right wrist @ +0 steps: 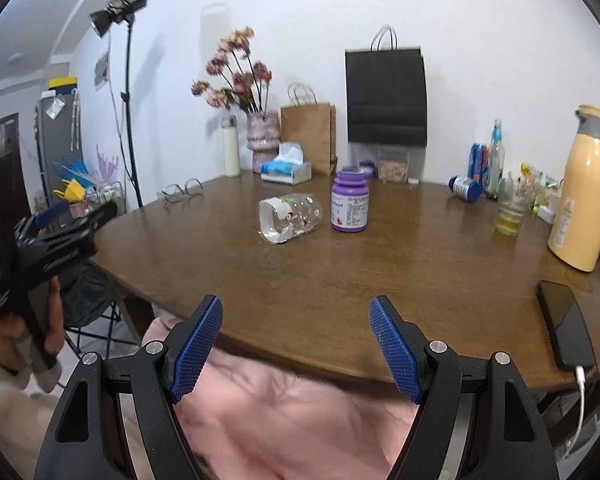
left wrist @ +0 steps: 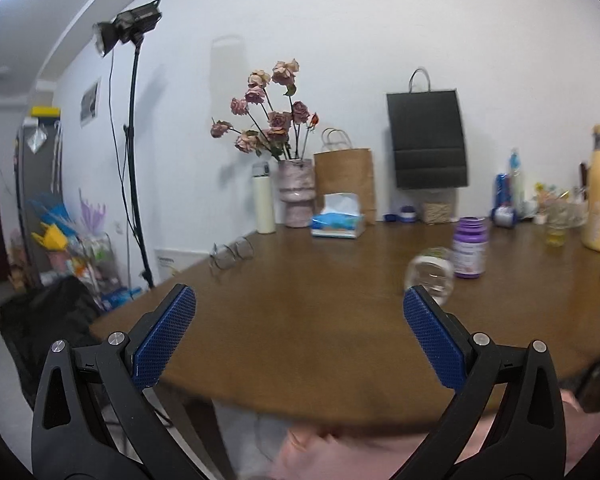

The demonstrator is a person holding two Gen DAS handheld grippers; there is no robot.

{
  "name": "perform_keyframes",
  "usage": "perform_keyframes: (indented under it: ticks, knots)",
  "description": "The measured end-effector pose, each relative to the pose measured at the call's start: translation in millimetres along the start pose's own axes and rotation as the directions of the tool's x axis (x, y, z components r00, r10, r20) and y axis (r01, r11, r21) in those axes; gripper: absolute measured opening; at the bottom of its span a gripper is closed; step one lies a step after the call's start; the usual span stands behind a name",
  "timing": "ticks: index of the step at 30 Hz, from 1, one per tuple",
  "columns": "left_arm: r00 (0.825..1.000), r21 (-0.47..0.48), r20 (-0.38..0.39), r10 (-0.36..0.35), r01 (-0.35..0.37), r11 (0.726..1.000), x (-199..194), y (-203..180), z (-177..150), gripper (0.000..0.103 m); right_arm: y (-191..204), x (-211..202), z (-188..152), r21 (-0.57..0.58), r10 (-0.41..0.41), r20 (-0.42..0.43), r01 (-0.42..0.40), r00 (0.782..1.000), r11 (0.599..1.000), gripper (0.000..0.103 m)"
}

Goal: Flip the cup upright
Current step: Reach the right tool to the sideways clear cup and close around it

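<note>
The table (right wrist: 340,280) is bare in the middle except for the cup (right wrist: 290,218), a clear glass lying on its side just left of the purple jar (right wrist: 350,202), mouth toward the near-left. Its long axis runs roughly left-right. The right gripper (right wrist: 296,332) faces it nearly head-on, jaws spread, empty. The left gripper (left wrist: 300,320), also spread and empty, has it off to its right.
</note>
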State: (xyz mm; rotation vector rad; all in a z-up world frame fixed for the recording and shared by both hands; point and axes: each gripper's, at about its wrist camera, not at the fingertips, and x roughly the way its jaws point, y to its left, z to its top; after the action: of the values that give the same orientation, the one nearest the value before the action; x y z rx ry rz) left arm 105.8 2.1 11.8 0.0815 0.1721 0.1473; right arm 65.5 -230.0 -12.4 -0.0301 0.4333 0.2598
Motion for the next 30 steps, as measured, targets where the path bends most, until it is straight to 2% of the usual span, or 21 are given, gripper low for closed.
perform_keyframes:
  ticks: [1,3,5,6,9,11,14,17,18,20,23,28,30]
  knots:
    - [1.0,0.01,-0.021,0.003,-0.003,1.0,15.6,-1.0,3.3,0.103,-1.5,8.8,4.9,0.013,0.008,-0.016,-0.007,1.0,1.0,0.081]
    - [0.994,0.013,-0.099,-0.042,0.043,0.999,45.8,-0.4,9.5,0.103,-4.8,25.9,15.0,0.044,0.029,-0.041,-0.027,0.999,0.999,0.081]
    - [0.983,-0.029,-0.165,-0.082,0.078,0.997,66.7,3.6,10.8,0.103,-6.7,47.8,27.8,0.072,0.036,-0.068,-0.031,0.997,0.997,0.081]
    - [0.968,-0.066,-0.233,-0.097,0.084,0.994,83.1,6.7,11.7,0.103,-7.6,57.6,33.1,0.077,0.032,-0.081,-0.026,0.996,0.997,0.081]
    - [0.921,-0.121,-0.357,-0.154,0.118,0.986,118.2,10.3,8.5,0.103,-10.5,94.4,53.1,0.107,-0.005,-0.14,0.021,0.99,0.994,0.081]
    - [0.898,-0.164,-0.395,-0.195,0.14,0.977,133.9,16.4,4.9,0.103,-14.7,121.2,68.5,0.149,0.016,-0.164,0.009,0.986,0.989,0.081]
    - [0.872,-0.212,-0.427,-0.24,0.161,0.964,155.1,22.9,3.8,0.103,-12.9,171.8,95.5,0.191,0.056,-0.209,-0.015,0.976,0.982,0.081]
    - [0.86,-0.204,-0.446,-0.25,0.174,0.963,169.4,24.1,3.0,0.103,-6.0,214.1,110.6,0.149,0.01,-0.251,0.029,0.968,0.988,0.081]
    - [0.857,-0.197,-0.45,-0.25,0.178,0.964,174.1,24.8,4.0,0.103,-1.1,232.9,115.3,0.138,-0.003,-0.284,0.044,0.959,0.989,0.081]
    - [0.857,-0.163,-0.453,-0.246,0.192,0.968,178.6,24.5,3.4,0.103,3.6,253.5,120.4,0.134,-0.003,-0.303,0.045,0.953,0.99,0.081]
    - [0.864,-0.13,-0.453,-0.222,0.183,0.974,185.1,31.1,2.3,0.103,3.2,278.4,126.6,0.182,-0.03,-0.318,0.093,0.948,0.979,0.081]
    - [0.852,-0.176,-0.471,-0.23,0.164,0.971,200.6,47.0,0.0,0.103,12.1,305.5,131.9,0.135,-0.077,-0.331,0.128,0.941,0.983,0.081]
    - [0.849,-0.196,-0.471,-0.237,0.161,0.967,203.4,51.7,-0.1,0.103,12.0,313.4,134.5,0.132,-0.068,-0.327,0.116,0.943,0.984,0.081]
